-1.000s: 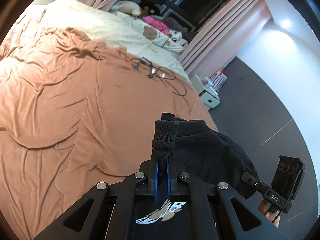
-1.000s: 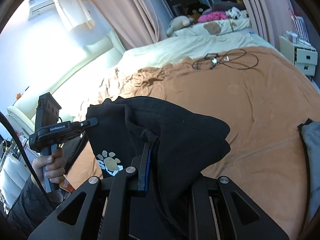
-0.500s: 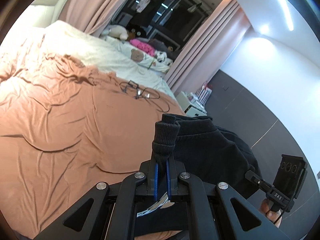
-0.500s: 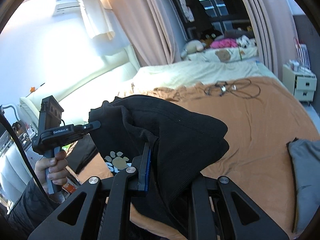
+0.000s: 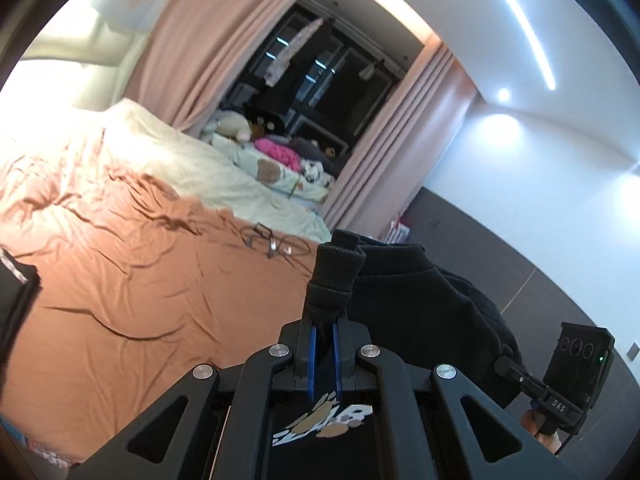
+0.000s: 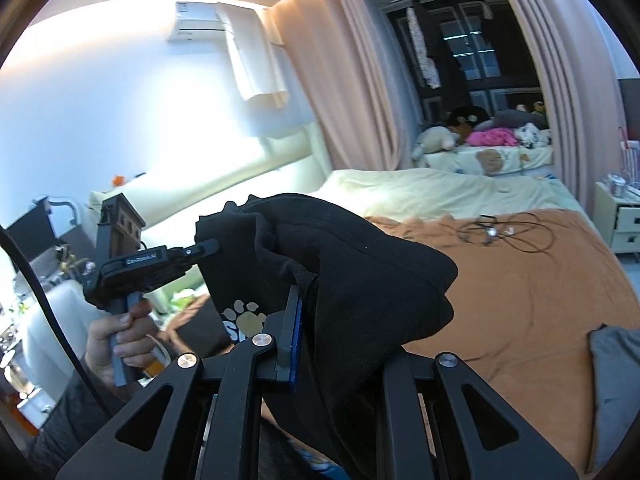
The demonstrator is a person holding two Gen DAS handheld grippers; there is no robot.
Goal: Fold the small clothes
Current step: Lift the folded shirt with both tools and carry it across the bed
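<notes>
A: Hanging in the air above the orange bedspread (image 6: 532, 292), a small black sweatshirt (image 6: 360, 264) with a paw print is stretched between two tools.

B: How is it held?

A: The left gripper (image 5: 323, 354) is clamped on a ribbed cuff (image 5: 334, 276). The right gripper (image 6: 316, 344) seems closed on bunched fabric, though cloth hides one finger.

B: Risks?

A: A thin pinch could slip, dropping the garment in a heap.
</notes>
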